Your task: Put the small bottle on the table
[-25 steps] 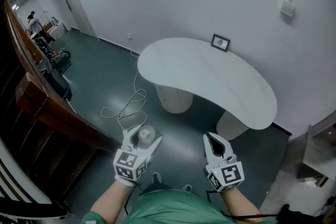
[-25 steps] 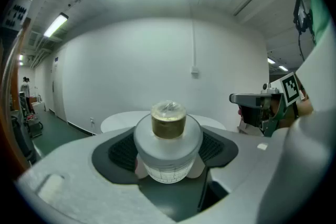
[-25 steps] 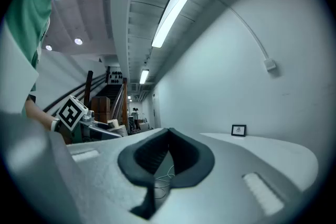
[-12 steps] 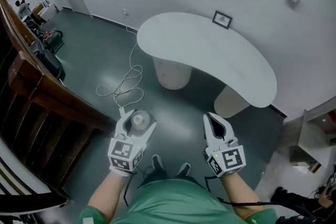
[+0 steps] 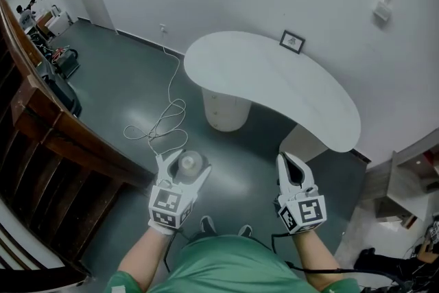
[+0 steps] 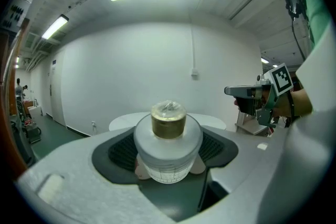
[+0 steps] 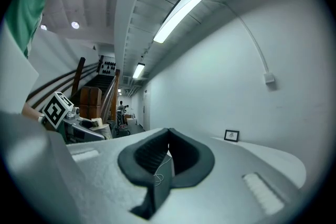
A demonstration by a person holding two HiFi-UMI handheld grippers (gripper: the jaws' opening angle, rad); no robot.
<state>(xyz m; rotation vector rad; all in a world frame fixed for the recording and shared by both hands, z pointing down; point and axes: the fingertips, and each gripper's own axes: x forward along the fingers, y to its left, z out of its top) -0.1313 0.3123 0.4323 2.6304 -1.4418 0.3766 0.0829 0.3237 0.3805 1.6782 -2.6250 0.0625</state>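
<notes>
**A:** As I looked down through the head view, the left gripper (image 5: 184,171) had its jaws pressed in on the small bottle (image 6: 168,140). The pads sat against the pale body below the brass-coloured neck, and the bottle was upright. It hung over the floor, well short of the near edge of the table (image 5: 274,89).

**B:** And the other one?

**A:** The right gripper (image 5: 291,171) had its jaws drawn together with nothing between them. It was level with the left one and just as far from the table.

**B:** How did you mean to set the bottle down?

**A:** I judged the walk-up came first, and there was a loose cable (image 5: 161,123) on the floor to step round. Then I'd carry the bottle upright over the near edge and lower it until its base met bare tabletop. That spot should be well clear of the picture frame (image 5: 292,41) at the far edge. Only then would I part the jaws, and draw straight back so the pads didn't tip it. The right gripper I'd keep off to its side.
</notes>
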